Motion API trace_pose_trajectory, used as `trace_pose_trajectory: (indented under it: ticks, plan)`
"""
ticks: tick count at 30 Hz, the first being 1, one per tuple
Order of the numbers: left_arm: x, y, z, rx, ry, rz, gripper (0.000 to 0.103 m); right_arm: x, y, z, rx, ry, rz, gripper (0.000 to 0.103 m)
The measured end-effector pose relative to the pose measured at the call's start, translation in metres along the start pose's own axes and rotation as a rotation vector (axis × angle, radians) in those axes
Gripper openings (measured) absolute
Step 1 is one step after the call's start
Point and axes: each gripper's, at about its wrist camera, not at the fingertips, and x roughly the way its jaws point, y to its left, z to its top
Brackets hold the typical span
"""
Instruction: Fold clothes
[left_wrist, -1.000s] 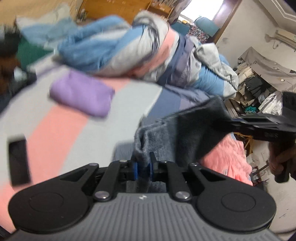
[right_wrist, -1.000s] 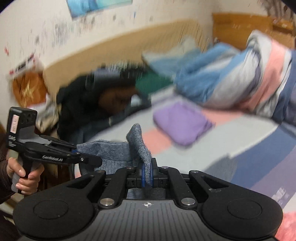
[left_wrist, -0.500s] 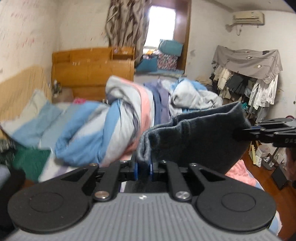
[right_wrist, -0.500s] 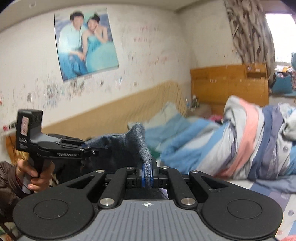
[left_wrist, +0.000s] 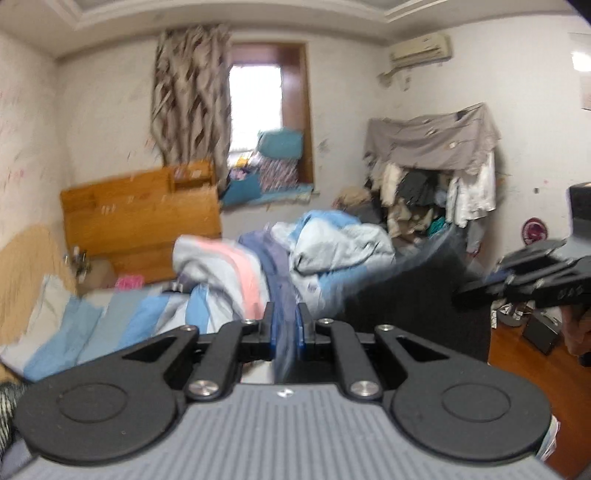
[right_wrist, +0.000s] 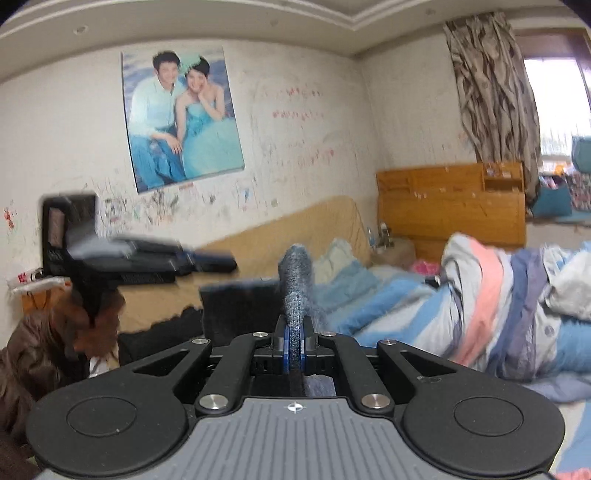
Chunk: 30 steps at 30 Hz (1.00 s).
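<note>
- The left gripper (left_wrist: 285, 325) is sitting at the bottom of the left wrist view, its jaws clenched on a blurred fold of the dark grey garment (left_wrist: 417, 314).
- The garment is hanging in the air, stretching rightward from the left gripper to the right gripper (left_wrist: 476, 295), which is reaching in from the right edge of that view with part of a hand (left_wrist: 574, 332) showing below it.
- In the right wrist view, the right gripper (right_wrist: 294, 345) is clenched on a thick knitted fold of the same garment (right_wrist: 295, 280), which is standing up between its blue pads.
- Beyond that fold, the garment is spreading leftward as a dark panel toward the left gripper (right_wrist: 207, 260), seen blurred at the left.
- Behind the garment, a rumpled striped quilt (left_wrist: 236, 273) in blue, pink and pale grey is lying heaped on the bed.
- A wooden headboard (left_wrist: 140, 218) is standing against the far wall beside a patterned curtain (left_wrist: 188, 96) and a bright window.
- A clothes rack (left_wrist: 432, 173) draped with a grey sheet is standing in the right corner.
- A large poster (right_wrist: 181, 118) of two people in turquoise is hanging on the scribbled wall.
</note>
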Motion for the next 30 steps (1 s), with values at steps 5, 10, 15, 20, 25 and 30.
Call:
trace_pose_trajectory:
  ticks: [5, 10, 15, 20, 25, 30]
  plan:
    - [0.012, -0.017, -0.032, -0.027, 0.093, -0.067, 0.011, 0.026, -0.029, -0.048, 0.107, 0.155, -0.069, 0.005]
    - [0.086, -0.006, -0.14, -0.176, 0.305, -0.111, 0.036, 0.076, -0.087, -0.133, 0.25, 0.322, -0.162, 0.005]
    - [0.154, 0.004, -0.297, -0.345, 0.536, -0.108, 0.036, 0.102, -0.115, -0.191, 0.327, 0.433, -0.222, 0.006]
    - [0.185, -0.021, -0.401, -0.342, 0.657, -0.13, 0.038, 0.106, -0.125, -0.206, 0.37, 0.448, -0.235, 0.005]
    - [0.206, -0.046, -0.415, -0.307, 0.573, -0.158, 0.052, 0.092, -0.122, -0.19, 0.365, 0.41, -0.235, 0.005]
    - [0.25, -0.056, -0.397, -0.304, 0.414, -0.271, 0.076, 0.077, -0.104, -0.167, 0.348, 0.37, -0.219, 0.005]
